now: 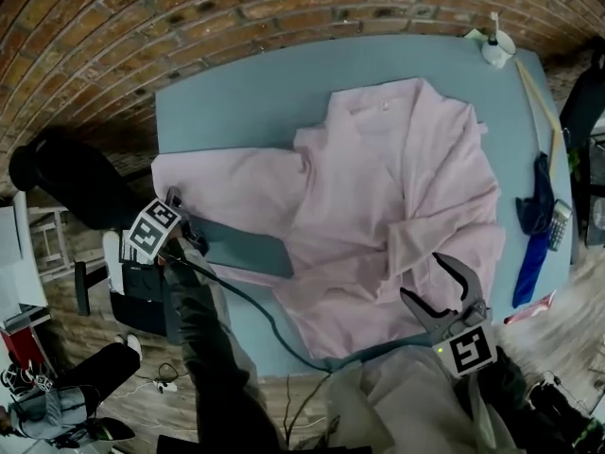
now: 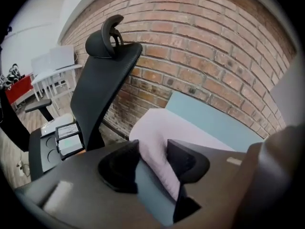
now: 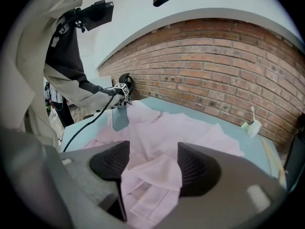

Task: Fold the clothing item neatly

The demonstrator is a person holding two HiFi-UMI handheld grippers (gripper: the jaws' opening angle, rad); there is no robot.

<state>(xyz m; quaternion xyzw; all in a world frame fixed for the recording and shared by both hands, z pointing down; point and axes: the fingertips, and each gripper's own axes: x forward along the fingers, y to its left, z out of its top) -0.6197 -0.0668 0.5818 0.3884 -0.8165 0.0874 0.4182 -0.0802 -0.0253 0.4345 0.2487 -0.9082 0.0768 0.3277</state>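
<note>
A pale pink shirt [image 1: 397, 187] lies spread on the blue-grey table [image 1: 236, 102], collar toward the brick wall and one sleeve [image 1: 217, 178] stretched out to the left. My left gripper [image 1: 181, 223] is at that sleeve's end by the table's left edge. In the left gripper view its jaws [image 2: 152, 163] are closed on the sleeve's [image 2: 157, 142] edge, and cloth fills the gap between them. My right gripper [image 1: 427, 280] hangs open over the shirt's lower right part. In the right gripper view [image 3: 150, 163] a folded sleeve [image 3: 157, 175] lies beyond its jaws, untouched.
A white bottle [image 1: 496, 47] and a wooden stick [image 1: 539, 97] sit at the table's far right. A blue cloth [image 1: 534, 239] lies by the right edge. A black office chair [image 2: 105, 80] stands off the table's left side. A dark cable [image 1: 265, 324] crosses the front edge.
</note>
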